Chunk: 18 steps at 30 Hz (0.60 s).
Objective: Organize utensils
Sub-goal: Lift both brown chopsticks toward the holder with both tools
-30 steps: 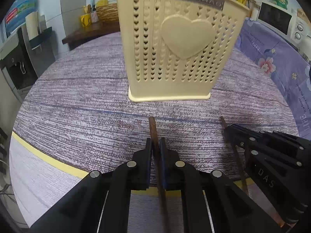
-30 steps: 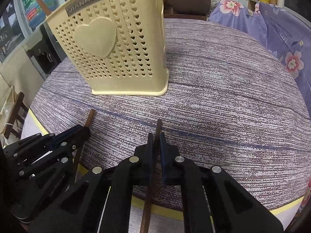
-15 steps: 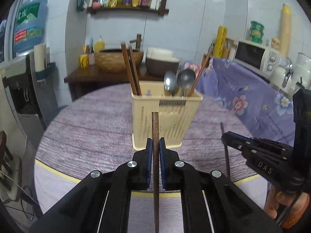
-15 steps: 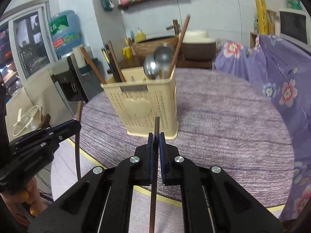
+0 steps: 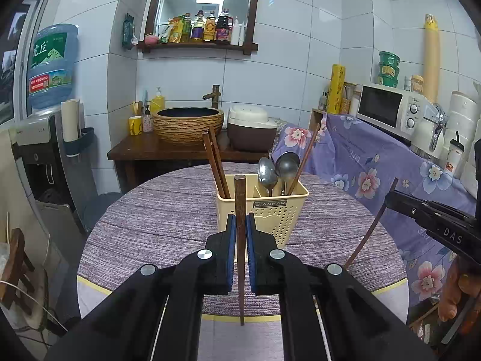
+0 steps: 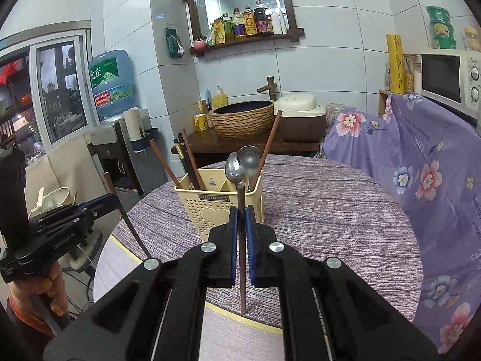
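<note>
Both grippers are now riding higher than a second ago: left gripper (image 5: 239, 228) clamping one wooden chopstick (image 5: 239, 210), right gripper (image 6: 241, 221) pinching another (image 6: 241, 240), both upright above the near edge of the round purple-clothed table (image 5: 150, 228), the cream utensil holder (image 5: 270, 213) standing farther back before a tiled kitchen wall (image 5: 285, 60).

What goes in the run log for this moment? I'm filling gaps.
left gripper: shut on chopstick | right gripper: shut on chopstick | both held above table | holder: spoons, chopsticks inside
</note>
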Each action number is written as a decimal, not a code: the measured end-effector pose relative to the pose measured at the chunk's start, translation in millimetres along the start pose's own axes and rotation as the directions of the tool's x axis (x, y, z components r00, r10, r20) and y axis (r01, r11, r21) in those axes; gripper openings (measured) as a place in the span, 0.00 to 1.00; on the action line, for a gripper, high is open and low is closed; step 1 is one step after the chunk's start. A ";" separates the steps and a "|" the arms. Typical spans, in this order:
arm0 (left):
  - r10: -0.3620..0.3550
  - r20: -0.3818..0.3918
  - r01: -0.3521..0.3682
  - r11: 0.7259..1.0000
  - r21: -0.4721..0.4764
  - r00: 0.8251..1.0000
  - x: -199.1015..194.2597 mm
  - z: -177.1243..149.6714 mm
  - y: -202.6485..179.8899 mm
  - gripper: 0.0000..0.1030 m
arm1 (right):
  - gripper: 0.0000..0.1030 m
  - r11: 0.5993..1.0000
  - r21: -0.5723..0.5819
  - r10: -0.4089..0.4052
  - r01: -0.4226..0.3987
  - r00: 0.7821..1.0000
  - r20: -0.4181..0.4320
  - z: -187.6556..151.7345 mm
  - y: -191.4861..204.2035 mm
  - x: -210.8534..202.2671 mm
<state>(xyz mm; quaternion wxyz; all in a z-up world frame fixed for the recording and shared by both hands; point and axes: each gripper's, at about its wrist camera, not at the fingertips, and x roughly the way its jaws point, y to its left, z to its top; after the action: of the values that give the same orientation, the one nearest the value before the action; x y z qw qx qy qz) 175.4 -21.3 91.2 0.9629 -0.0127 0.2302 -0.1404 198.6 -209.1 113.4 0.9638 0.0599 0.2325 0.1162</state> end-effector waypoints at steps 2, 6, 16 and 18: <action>-0.001 0.005 0.001 1.000 0.002 1.000 -1.4 1.4 0.1 0.08 | 0.06 1.000 -0.003 -0.002 0.002 1.000 0.003 0.5 0.1 0.0; -0.012 0.014 0.012 1.000 0.003 1.000 -4.1 8.4 -0.1 0.08 | 0.06 1.000 -0.018 0.003 -0.002 1.000 0.003 5.7 3.2 1.1; -0.047 0.140 0.046 0.999 0.008 0.989 -27.2 96.5 -2.1 0.08 | 0.06 0.997 -0.065 0.048 -0.041 0.993 0.109 91.6 23.7 -13.3; -0.027 0.190 0.027 1.000 0.000 0.981 -27.9 123.7 -3.4 0.08 | 0.06 0.997 -0.057 0.057 -0.049 0.987 0.152 119.8 28.0 -15.7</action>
<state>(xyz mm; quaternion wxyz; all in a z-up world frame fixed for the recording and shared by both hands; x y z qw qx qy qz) 206.0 -21.9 214.3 0.9784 -0.0306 0.1372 -0.1514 235.0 -193.4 231.0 0.9766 0.0491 0.1528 0.1430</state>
